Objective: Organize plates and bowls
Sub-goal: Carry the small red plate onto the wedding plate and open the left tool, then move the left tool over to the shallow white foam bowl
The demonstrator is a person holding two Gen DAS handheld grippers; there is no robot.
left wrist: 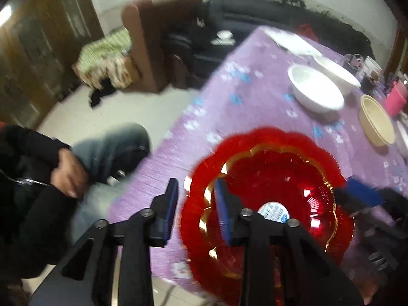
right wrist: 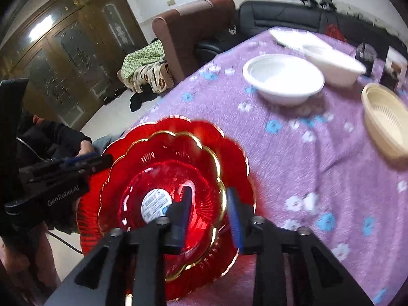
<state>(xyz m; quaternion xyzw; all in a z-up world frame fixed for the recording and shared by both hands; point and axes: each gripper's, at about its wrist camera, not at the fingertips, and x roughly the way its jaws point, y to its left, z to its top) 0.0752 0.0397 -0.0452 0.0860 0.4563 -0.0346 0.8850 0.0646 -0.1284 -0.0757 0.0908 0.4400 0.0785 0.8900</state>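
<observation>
Two red scalloped glass dishes lie nested near the table's corner, a gold-rimmed bowl [left wrist: 275, 178] [right wrist: 163, 173] inside a wider red plate [left wrist: 201, 168] [right wrist: 237, 158]. A round label sits in the bowl's middle. My left gripper [left wrist: 196, 186] straddles the left rim, one finger outside and one inside, pads apart from the glass. My right gripper [right wrist: 209, 193] straddles the opposite gold rim the same way and is open. Each gripper also shows in the other's view: the right gripper [left wrist: 362, 191] and the left gripper [right wrist: 84, 160].
On the purple flowered tablecloth [left wrist: 242, 102] further back stand two white bowls [right wrist: 283, 76] [right wrist: 334, 63], a beige strainer basket [right wrist: 387, 119], a flat white plate [right wrist: 290, 37] and a pink cup [left wrist: 395, 97]. A person's hand [left wrist: 66, 176] is at the left, off the table.
</observation>
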